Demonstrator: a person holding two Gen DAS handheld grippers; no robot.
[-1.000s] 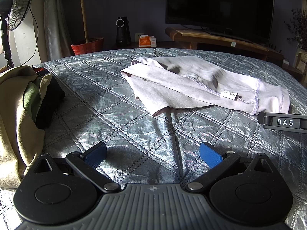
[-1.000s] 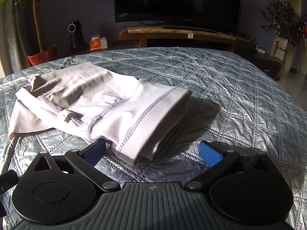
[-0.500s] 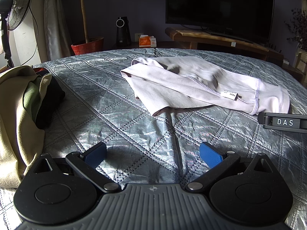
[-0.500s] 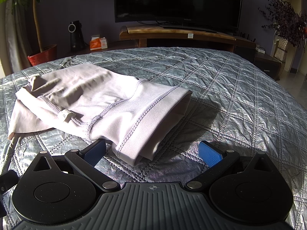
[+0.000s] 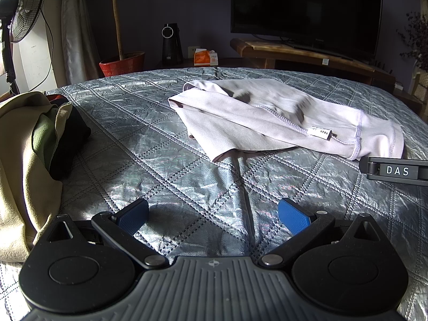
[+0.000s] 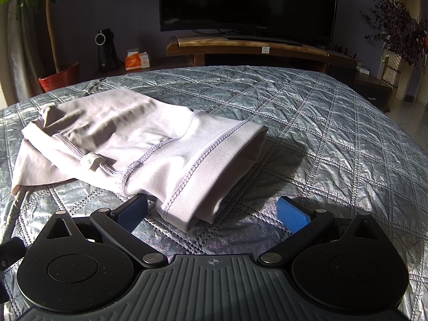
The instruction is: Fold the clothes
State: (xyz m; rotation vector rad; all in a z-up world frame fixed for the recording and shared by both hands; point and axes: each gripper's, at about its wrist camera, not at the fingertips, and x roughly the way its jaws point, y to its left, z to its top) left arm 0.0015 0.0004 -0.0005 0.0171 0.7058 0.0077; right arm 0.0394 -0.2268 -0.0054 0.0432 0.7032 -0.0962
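The pale lilac garment [image 5: 281,117] is lying bunched and half-folded on the bed [image 5: 165,144], roughly mid-mattress, with a little white label [image 5: 319,131] sticking out along one stitched seam. From the right wrist view the thick hemmed end [image 6: 203,165] is sitting closest, and it's poking into the gap of the right tool [image 6: 212,212] — the blue left pad [image 6: 132,211] is sitting right up against the fabric edge, though I can't tell if it's actually touching. That tool's fingers are spread wide apart, gripping nothing.

The left tool [image 5: 212,215] is hanging well short of the garment over bare quilt, fingers also spread wide, nothing between the blue pads [image 5: 293,219]. A dark bar marked "DAS" [image 5: 396,170] is showing at the right edge of its view, just beside the garment's hemmed end.

Further out — a heap of other clothes [image 5: 29,144] is piling up on the left side of the bed, beige over green and black. Beyond the bed a big dark TV [image 6: 247,1] is sitting on a wooden stand [image 6: 248,46], with an orange tissue box [image 5: 205,56], a black speaker-looking thing [image 5: 171,43], a red plant pot [image 5: 123,63] and a standing fan [image 5: 22,13] off to the left.
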